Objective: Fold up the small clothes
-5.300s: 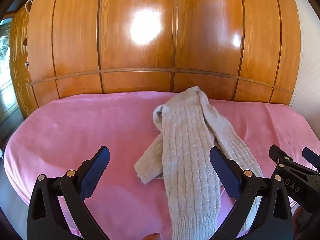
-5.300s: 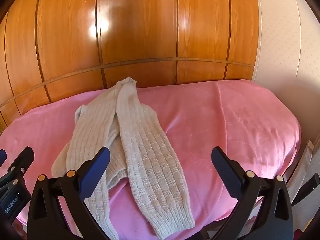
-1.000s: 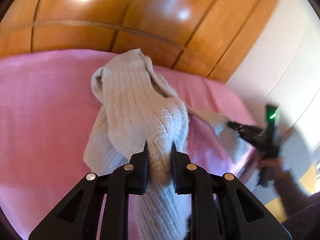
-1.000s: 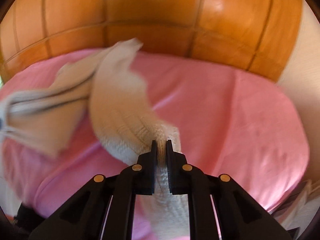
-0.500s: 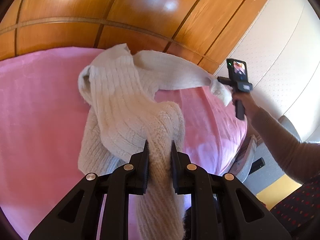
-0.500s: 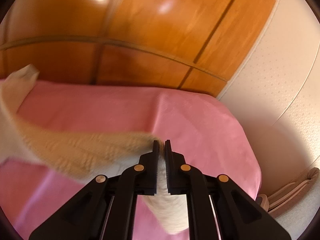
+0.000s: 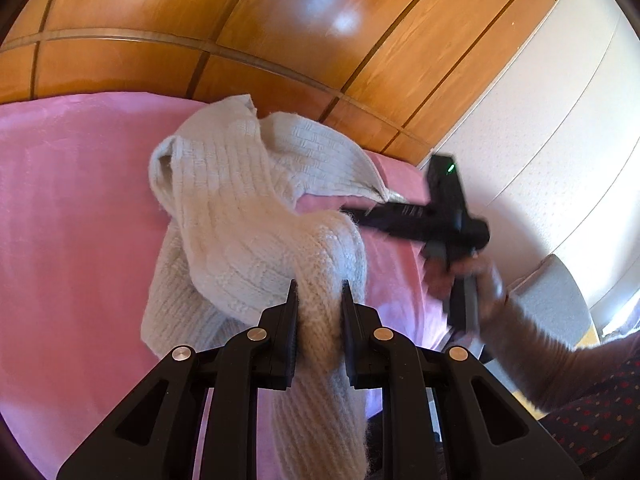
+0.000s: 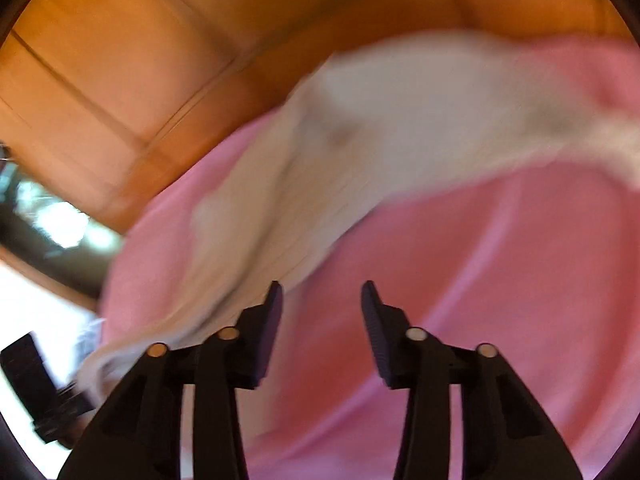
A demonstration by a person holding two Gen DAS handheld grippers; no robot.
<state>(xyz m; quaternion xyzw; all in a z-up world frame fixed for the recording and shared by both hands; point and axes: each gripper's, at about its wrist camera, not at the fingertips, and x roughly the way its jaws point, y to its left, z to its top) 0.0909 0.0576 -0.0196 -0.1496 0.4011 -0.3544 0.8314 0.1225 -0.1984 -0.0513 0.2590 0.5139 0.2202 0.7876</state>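
Left gripper [image 7: 318,312] was clamped tight on knit legging [image 7: 256,216], cream garment bunched across pink bedspread [image 7: 72,208]. Right gripper [image 8: 321,312] over on right had fingers spread apart, nothing between them, view pretty blurry.

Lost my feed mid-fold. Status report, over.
Left claw shut on knit sweater. Right claw open, holding nothing. Sweater bunched on pink blanket, unfolded. Nothing in the way.

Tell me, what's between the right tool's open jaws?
Nothing is gripped: the right wrist view shows only pink blanket there, with the blurred knit garment beyond.
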